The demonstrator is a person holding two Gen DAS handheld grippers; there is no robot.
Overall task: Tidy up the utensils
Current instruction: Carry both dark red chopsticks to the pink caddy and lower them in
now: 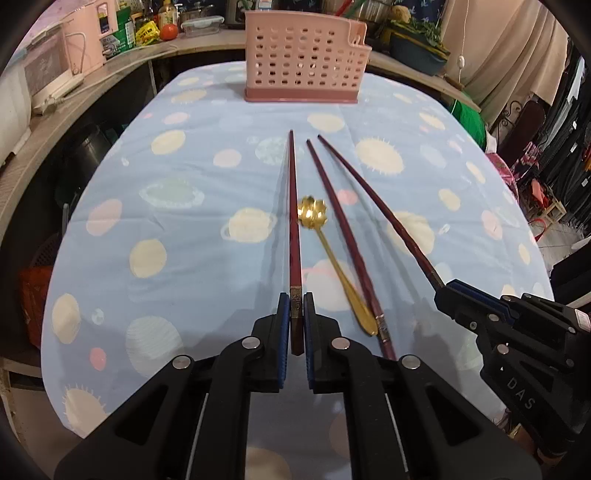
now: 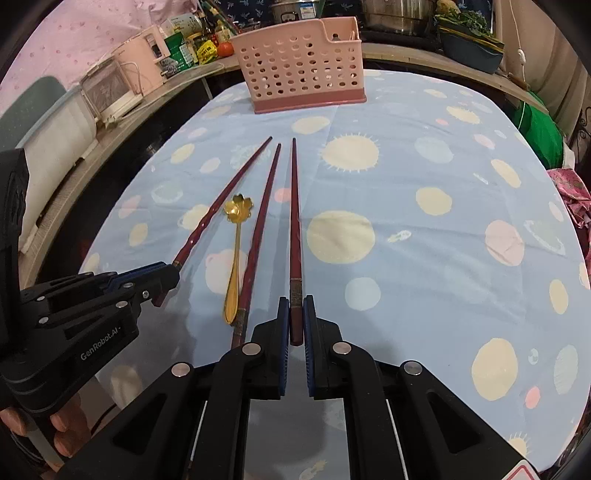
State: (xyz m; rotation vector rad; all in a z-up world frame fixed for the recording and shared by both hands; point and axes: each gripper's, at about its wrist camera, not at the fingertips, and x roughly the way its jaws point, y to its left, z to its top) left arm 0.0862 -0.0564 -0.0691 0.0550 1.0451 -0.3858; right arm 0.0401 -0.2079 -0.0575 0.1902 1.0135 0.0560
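Three dark red chopsticks and a gold flower-bowled spoon (image 1: 332, 254) (image 2: 236, 251) lie lengthwise on the blue planet-print tablecloth (image 1: 184, 166). My left gripper (image 1: 296, 306) (image 2: 168, 275) is shut on the butt end of the left chopstick (image 1: 294, 221) (image 2: 221, 203). On the butt end of the right chopstick (image 2: 294, 221) (image 1: 369, 188), my right gripper (image 2: 295, 306) (image 1: 441, 290) is shut too. The middle chopstick (image 1: 340, 229) (image 2: 260, 221) rests loose on the cloth beside the spoon. A pink perforated utensil holder (image 1: 303, 55) (image 2: 299, 62) stands upright at the far edge.
A curved counter (image 1: 92, 85) wraps behind and left of the table, crowded with a pink appliance (image 1: 92, 33), packets and a tomato (image 1: 169, 32). A green bundle (image 2: 543, 129) and pots sit at the back right. A person's fingers (image 2: 62, 424) grip the left tool.
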